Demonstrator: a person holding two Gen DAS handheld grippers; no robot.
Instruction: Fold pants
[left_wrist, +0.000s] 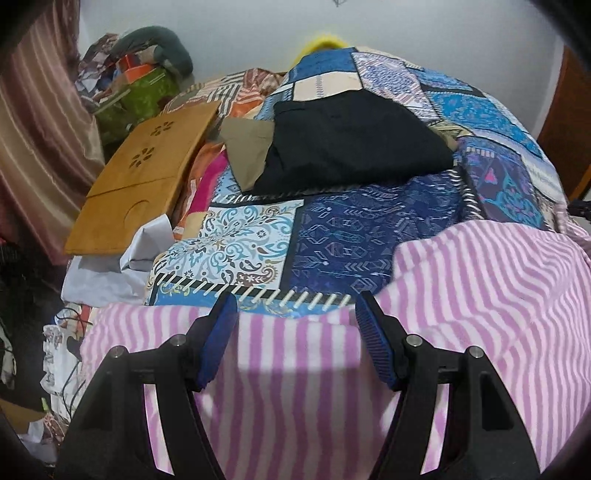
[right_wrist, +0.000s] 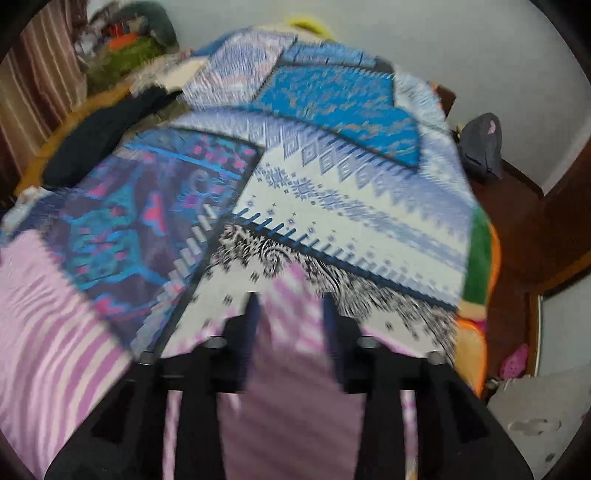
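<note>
Both wrist views close, angled down; share patchwork bedspread (left_wrist: 332, 236).

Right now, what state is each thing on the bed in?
Striped pants: rumpled, not yet neatly folded.
Black pants: folded, lying on the quilt.
Left gripper: open over the striped cloth.
Right gripper: cloth between its fingers; grip unclear through blur.

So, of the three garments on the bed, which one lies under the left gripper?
The pink-and-white striped pants; the folded black garment and folded khaki garment lie farther back.
</note>
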